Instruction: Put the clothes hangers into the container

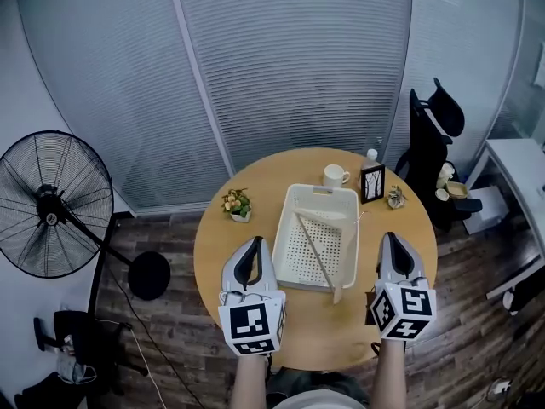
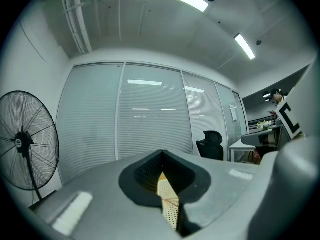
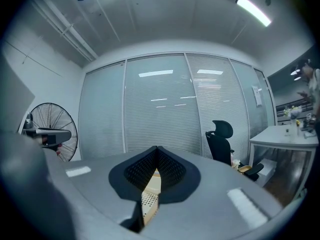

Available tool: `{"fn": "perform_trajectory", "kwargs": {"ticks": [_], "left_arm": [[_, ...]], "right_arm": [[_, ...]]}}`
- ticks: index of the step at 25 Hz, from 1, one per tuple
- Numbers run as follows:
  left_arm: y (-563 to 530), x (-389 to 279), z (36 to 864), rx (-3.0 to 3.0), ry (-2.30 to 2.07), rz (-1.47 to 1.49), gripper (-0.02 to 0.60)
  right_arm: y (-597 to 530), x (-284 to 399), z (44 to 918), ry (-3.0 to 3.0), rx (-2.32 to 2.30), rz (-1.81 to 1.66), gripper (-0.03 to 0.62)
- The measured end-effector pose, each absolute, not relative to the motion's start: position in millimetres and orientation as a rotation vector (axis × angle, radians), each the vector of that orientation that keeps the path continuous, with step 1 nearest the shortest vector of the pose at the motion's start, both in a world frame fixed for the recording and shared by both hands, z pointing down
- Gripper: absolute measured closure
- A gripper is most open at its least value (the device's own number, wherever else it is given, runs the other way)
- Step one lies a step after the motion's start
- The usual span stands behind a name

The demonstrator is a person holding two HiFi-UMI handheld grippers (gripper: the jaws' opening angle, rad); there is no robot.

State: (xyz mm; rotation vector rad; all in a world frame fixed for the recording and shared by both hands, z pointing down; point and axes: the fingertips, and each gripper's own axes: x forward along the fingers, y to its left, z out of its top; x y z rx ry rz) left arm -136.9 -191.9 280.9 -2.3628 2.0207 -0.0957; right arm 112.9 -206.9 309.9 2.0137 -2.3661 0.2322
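Observation:
A white perforated container (image 1: 283,237) stands in the middle of a round wooden table (image 1: 221,254). A wooden clothes hanger (image 1: 317,254) lies inside it, one end poking over the near rim. My left gripper (image 1: 255,242) hovers just left of the container's near corner, jaws shut and empty. My right gripper (image 1: 391,238) hovers to the container's right, also shut and empty. In the left gripper view the jaws (image 2: 161,153) meet at the tip, with a sliver of the container (image 2: 170,210) below. The right gripper view shows its jaws (image 3: 157,148) meeting too, with the container (image 3: 148,200) beneath.
At the table's far side stand a white mug (image 1: 335,175), a dark picture frame (image 1: 372,183), a small flower pot (image 1: 237,203) and a little plant (image 1: 396,198). A standing fan (image 1: 51,203) is at the left, an office chair (image 1: 430,143) and a desk (image 1: 519,169) at the right.

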Motion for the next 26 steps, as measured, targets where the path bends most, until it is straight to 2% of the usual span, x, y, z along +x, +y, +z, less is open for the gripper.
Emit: {"fn": "perform_trajectory", "kwargs": {"ticks": [26], "left_arm": [[-177.2,-134.6,281.1,-2.369,2.019,-0.079,0.581]], "right_arm": [[-194.3,111.3,307.9,-2.354,2.014,0.187,0.566]]}}
